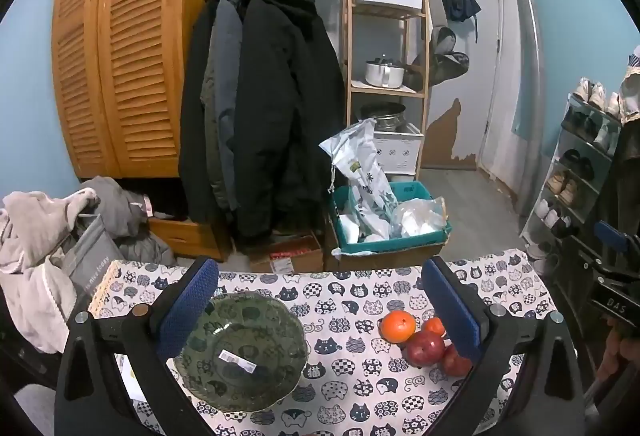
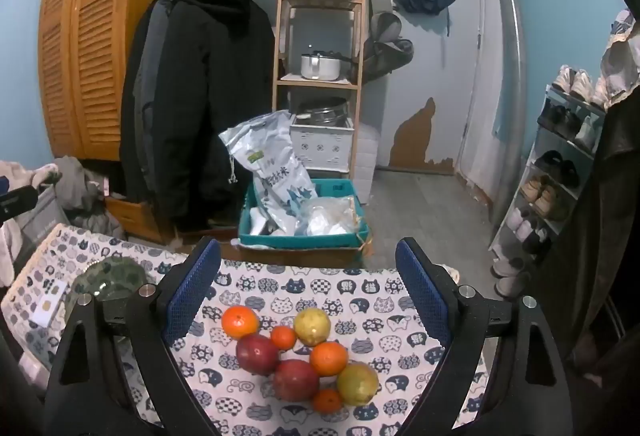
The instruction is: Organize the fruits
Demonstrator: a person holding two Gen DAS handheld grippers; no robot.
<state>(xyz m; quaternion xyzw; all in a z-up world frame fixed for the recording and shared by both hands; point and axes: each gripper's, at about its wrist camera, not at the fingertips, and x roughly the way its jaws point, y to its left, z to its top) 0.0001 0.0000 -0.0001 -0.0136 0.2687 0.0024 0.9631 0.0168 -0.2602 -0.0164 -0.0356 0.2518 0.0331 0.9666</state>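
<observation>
A cluster of fruit lies on the cat-print tablecloth (image 2: 360,292): oranges (image 2: 240,321), small tangerines (image 2: 283,337), two red apples (image 2: 257,353) and two yellow-green pears (image 2: 312,325). My right gripper (image 2: 310,288) hangs open above and around this cluster, touching nothing. A green patterned glass bowl (image 1: 242,350) with a white label sits empty at the table's left. My left gripper (image 1: 320,304) is open over the table, its left finger beside the bowl's rim. In the left wrist view an orange (image 1: 397,325) and a red apple (image 1: 425,348) show near the right finger.
Past the table's far edge stand a teal crate (image 2: 304,232) with bags, hanging dark coats (image 2: 200,108), a wooden shelf unit (image 2: 320,36) and a louvred wardrobe (image 1: 116,56). A shoe rack (image 2: 552,176) is at the right. Laundry (image 1: 36,256) is piled at the left.
</observation>
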